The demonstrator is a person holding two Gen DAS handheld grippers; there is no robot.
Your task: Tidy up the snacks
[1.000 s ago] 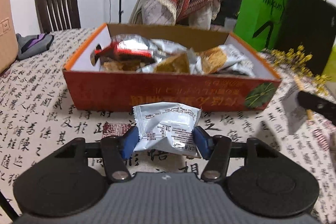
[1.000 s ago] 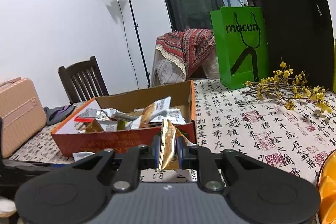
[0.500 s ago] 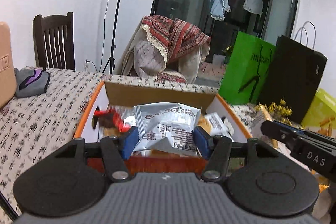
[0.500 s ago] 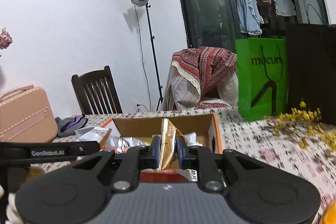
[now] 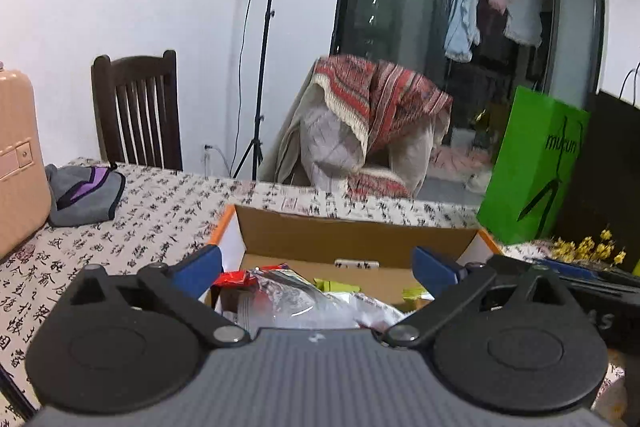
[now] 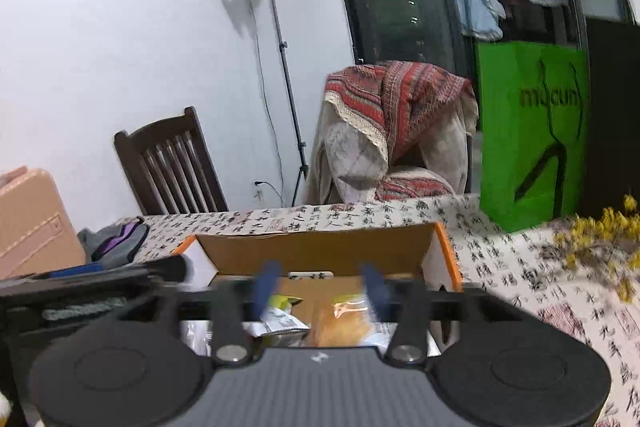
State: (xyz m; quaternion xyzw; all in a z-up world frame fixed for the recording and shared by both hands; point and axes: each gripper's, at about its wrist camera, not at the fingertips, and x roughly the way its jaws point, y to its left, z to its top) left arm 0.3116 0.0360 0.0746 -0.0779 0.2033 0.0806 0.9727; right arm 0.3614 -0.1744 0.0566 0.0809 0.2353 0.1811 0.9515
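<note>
Table point(image 5: 152, 223) under a calligraphy-print cloth, bearing all the rest. Near its middle, open cardboard box point(image 5: 352, 239) with orange edges — snack packets heaped inside: a clear crinkled packet point(image 5: 296, 301) beside a red one point(image 5: 236, 279), an orange packet point(image 6: 344, 323) and a small white-and-green one point(image 6: 280, 315). Green paper bag point(image 6: 528, 131) standing toward the far right, yellow flower sprigs point(image 6: 600, 239) lying before it. Pink case point(image 5: 16, 163) and grey pouch point(image 5: 84, 195) off to the left. Left gripper point(image 5: 316, 269) poised over the box, jaws opening, spread wide, nothing between them. Right gripper point(image 6: 322, 285) likewise above the box, blurred — jaws opening, gripping nothing, packets lying loose below.
</note>
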